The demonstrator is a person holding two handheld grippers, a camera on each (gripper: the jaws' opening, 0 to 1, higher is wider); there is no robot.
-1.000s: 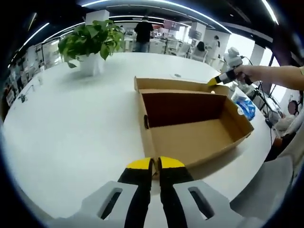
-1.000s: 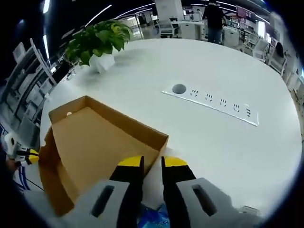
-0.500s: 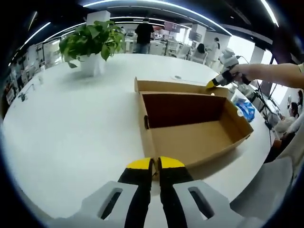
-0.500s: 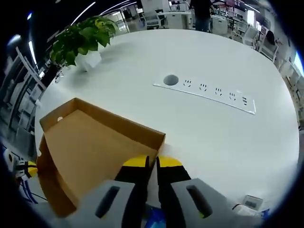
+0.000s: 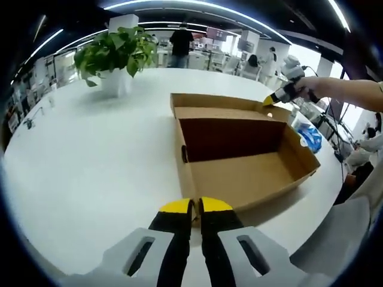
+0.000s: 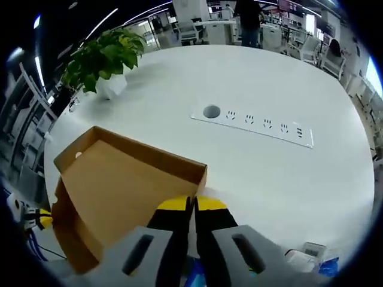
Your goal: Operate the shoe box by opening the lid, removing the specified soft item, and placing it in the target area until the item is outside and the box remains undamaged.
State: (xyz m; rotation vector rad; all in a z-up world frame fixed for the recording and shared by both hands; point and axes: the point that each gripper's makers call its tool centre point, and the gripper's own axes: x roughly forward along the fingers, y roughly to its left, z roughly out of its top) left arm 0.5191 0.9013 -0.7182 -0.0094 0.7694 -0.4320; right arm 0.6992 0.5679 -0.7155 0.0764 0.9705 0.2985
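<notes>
In the left gripper view, the open cardboard shoe box (image 5: 242, 158) lies at the centre right on the white table (image 5: 90, 155), and the left gripper (image 5: 195, 207) at the bottom has its jaws pressed together on the box's near wall. The right gripper (image 5: 267, 101), at the upper right, pinches the lid (image 5: 221, 105) at its far corner. A blue soft item (image 5: 310, 136) lies just beside the box at the right.

A large round white table (image 6: 311, 179) carries a leafy green plant in a white pot (image 5: 116, 57). Behind it are office desks and chairs (image 6: 299, 45); long ceiling light strips (image 5: 197, 5) shine above.
</notes>
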